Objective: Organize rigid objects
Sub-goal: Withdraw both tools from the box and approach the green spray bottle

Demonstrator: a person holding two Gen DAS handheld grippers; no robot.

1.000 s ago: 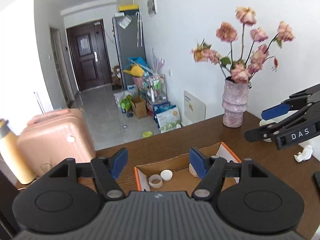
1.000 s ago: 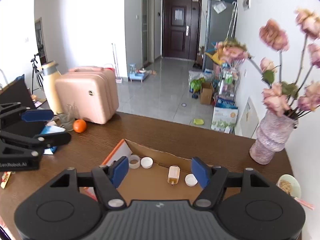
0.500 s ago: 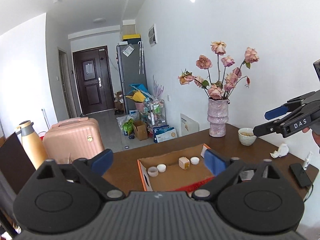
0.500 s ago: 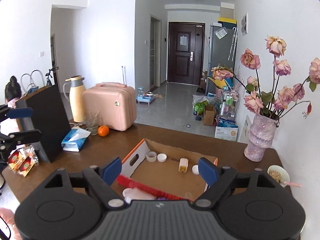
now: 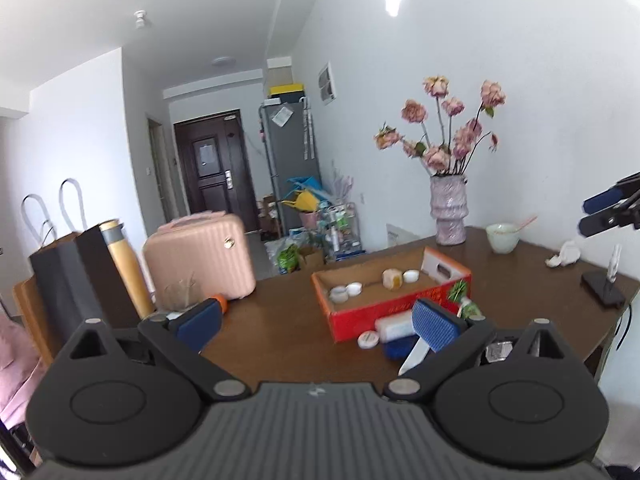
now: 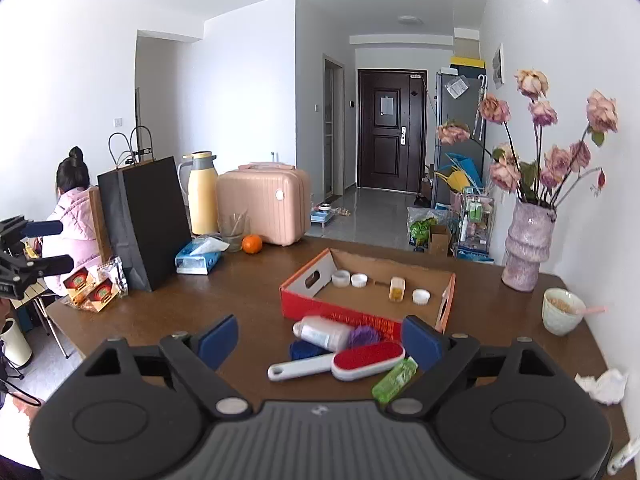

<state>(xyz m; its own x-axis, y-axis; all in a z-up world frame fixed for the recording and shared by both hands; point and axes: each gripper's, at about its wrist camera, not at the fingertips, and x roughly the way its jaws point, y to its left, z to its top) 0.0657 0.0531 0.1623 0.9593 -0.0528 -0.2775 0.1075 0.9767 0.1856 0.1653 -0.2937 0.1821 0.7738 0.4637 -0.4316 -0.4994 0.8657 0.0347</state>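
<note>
A red cardboard box (image 6: 320, 304) lies open on the dark wooden table (image 6: 192, 312); inside are several white caps and a small yellow bottle (image 6: 397, 289). In front of it lie a white bottle (image 6: 326, 332), a red lint brush (image 6: 366, 358) with a white handle, a green packet (image 6: 394, 380) and blue and purple lumps. My right gripper (image 6: 320, 340) hovers short of this pile, jaws opening, touching nothing. My left gripper (image 5: 316, 326) is wide open and empty, facing the box (image 5: 360, 316) from the left. Each gripper shows at the edge of the other's view.
At the back right stand a vase of dried roses (image 6: 524, 248) and a bowl (image 6: 562, 310), with a crumpled tissue (image 6: 604, 386) nearer. A black paper bag (image 6: 148, 220), tissue pack (image 6: 198, 258), orange (image 6: 252, 243) and snack packets are left. A person in pink (image 6: 72, 224) sits behind the bag.
Both grippers have drawn back from the box and spread their jaws wider. The box looks smaller now, and the loose items in front of it have come into view.
</note>
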